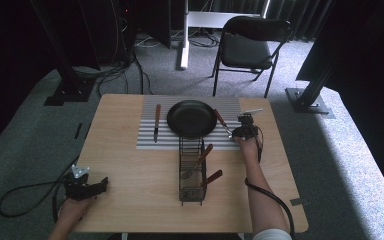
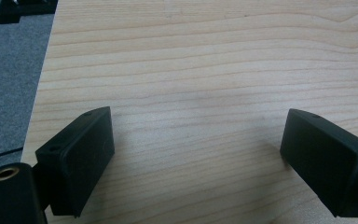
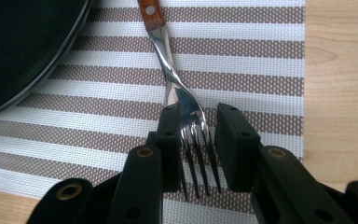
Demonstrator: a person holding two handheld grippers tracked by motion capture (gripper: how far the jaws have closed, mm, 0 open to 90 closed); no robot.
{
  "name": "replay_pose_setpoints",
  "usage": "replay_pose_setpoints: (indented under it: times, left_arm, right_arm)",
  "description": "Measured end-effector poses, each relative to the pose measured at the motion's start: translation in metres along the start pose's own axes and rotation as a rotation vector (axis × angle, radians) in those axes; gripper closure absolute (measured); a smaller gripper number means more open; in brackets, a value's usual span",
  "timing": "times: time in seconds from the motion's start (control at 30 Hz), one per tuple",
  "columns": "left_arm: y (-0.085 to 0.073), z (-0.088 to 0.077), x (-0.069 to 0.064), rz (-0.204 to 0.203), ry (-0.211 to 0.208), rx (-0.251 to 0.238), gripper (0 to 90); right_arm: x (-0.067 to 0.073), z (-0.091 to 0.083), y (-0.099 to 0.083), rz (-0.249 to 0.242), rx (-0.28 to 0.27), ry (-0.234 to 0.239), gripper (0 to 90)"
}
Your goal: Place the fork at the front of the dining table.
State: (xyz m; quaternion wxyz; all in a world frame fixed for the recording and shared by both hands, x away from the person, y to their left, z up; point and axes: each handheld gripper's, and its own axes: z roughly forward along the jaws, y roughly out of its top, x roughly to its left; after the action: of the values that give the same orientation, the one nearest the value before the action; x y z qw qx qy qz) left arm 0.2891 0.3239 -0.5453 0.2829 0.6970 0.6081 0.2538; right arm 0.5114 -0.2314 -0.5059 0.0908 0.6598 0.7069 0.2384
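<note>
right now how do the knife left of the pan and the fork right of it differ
The knife lies free and straight, parallel to the striped mat's side; the fork lies slanted, its tines between the right tool's jaws. The knife sits apart from the black pan; the fork's handle nears its rim. Both have brown handles and rest on the mat.

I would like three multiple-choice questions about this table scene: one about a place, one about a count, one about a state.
1. Where is the knife?
A. left of the pan
B. in the basket
C. on the chair

2. How many wooden-handled utensils stand in the wire basket?
A. none
B. two
C. five

3. The left gripper is
A. open over bare table
B. shut on a fork
C. holding the pan

Answers: 1 A, it lies on the striped mat beside the pan. 2 B, two handles rise from it. 3 A, its fingers stand wide apart over wood.
</note>
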Motion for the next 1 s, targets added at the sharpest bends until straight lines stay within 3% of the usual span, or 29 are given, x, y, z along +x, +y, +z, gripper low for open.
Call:
replay_pose_setpoints:
  times: [0.1, 0.13, 0.33, 0.53, 0.73, 1.0]
  left_arm:
    - [0.0, 0.0, 0.0, 0.0, 0.0, 0.0, 9.5]
    - [0.0, 0.0, 0.0, 0.0, 0.0, 0.0, 9.5]
    - [0.0, 0.0, 0.0, 0.0, 0.0, 0.0, 9.5]
    - [0.0, 0.0, 0.0, 0.0, 0.0, 0.0, 9.6]
    - [0.0, 0.0, 0.0, 0.0, 0.0, 0.0, 9.5]
    - [0.0, 0.0, 0.0, 0.0, 0.0, 0.0, 9.5]
  right_arm:
    - [-0.003, -0.005, -0.002, 0.02, -0.029, 0.012, 63.6]
    - [-0.004, -0.012, -0.004, 0.025, -0.045, 0.04, 60.2]
    - [0.0, -0.016, -0.017, -0.021, -0.027, 0.099, 46.6]
    - [0.006, -0.012, -0.028, -0.071, -0.003, 0.063, 43.7]
    - [0.009, -0.009, -0.035, -0.061, -0.009, 0.089, 44.2]
    - [0.025, -0.007, -0.038, -0.096, -0.003, 0.122, 44.3]
